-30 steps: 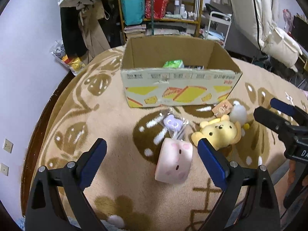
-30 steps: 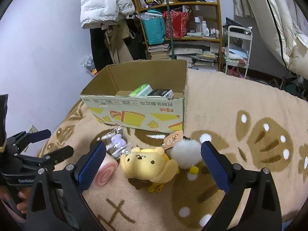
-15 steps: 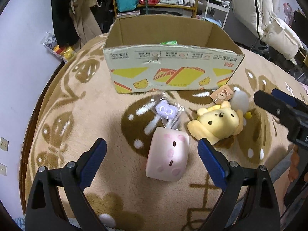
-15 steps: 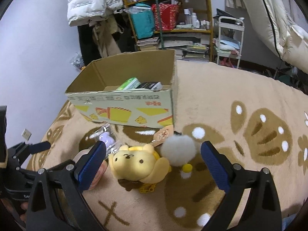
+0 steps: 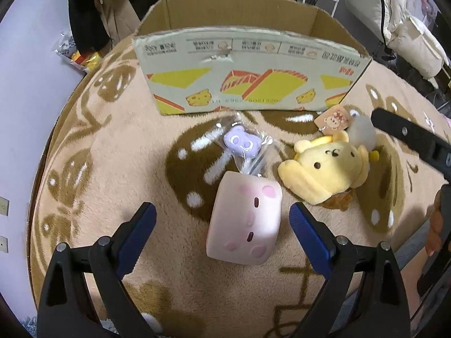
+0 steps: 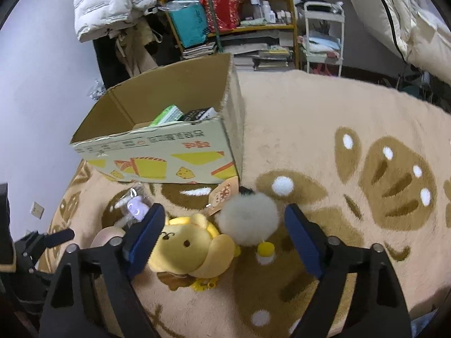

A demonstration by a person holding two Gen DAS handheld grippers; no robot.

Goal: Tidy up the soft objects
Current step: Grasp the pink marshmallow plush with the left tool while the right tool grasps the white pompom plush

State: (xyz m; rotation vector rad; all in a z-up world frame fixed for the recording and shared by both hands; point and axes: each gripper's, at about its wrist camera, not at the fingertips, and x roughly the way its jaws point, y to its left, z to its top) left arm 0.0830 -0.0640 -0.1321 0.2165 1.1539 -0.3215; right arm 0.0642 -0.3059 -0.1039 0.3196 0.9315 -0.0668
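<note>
While both grippers hang over the brown-patterned rug (image 5: pixel 118 174), the left gripper (image 5: pixel 222 225) has its fingers spread wide around the pink roll plush (image 5: pixel 245 219), not touching it. Right gripper (image 6: pixel 224 232) fingers have just been closing in but are still wide, with the yellow bear plush (image 6: pixel 191 248) and grey pompom (image 6: pixel 248 219) between them, nothing gripped yet. Purple bagged toy (image 5: pixel 242 143) sits just behind the roll, and the open cardboard box (image 5: pixel 248 70) is right behind all of it
</note>
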